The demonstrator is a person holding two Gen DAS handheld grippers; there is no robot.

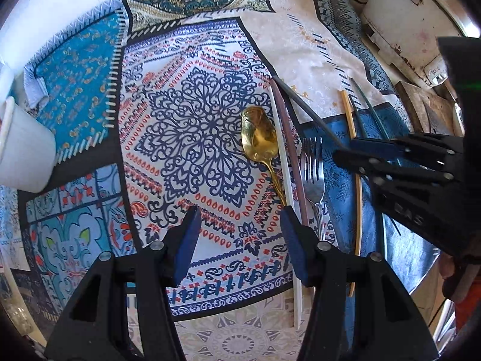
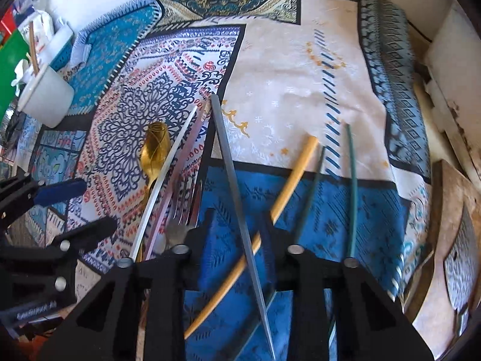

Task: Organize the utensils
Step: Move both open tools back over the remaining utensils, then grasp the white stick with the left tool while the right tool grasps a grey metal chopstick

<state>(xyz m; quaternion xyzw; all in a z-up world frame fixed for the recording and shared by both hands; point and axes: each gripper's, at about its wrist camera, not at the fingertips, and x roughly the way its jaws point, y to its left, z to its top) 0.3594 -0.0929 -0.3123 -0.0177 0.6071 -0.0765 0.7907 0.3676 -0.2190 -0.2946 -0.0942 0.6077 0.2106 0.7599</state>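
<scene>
On a table spread with a patchwork-patterned cloth (image 1: pixel 207 126), we see a gold spoon (image 1: pixel 260 135), a white chopstick (image 1: pixel 284 162), a pinkish chopstick (image 1: pixel 293 156) and a steel fork (image 1: pixel 312 171) lying side by side near its middle. Our left gripper (image 1: pixel 239 234) hangs unclenched and empty just above them, its right finger by the spoon's handle. Our right gripper (image 2: pixel 240 225) is clamped around a grey chopstick (image 2: pixel 231 162), over a yellow chopstick (image 2: pixel 288 186) and two green chopsticks (image 2: pixel 351 186); a white cup (image 2: pixel 45 96) stands well apart.
</scene>
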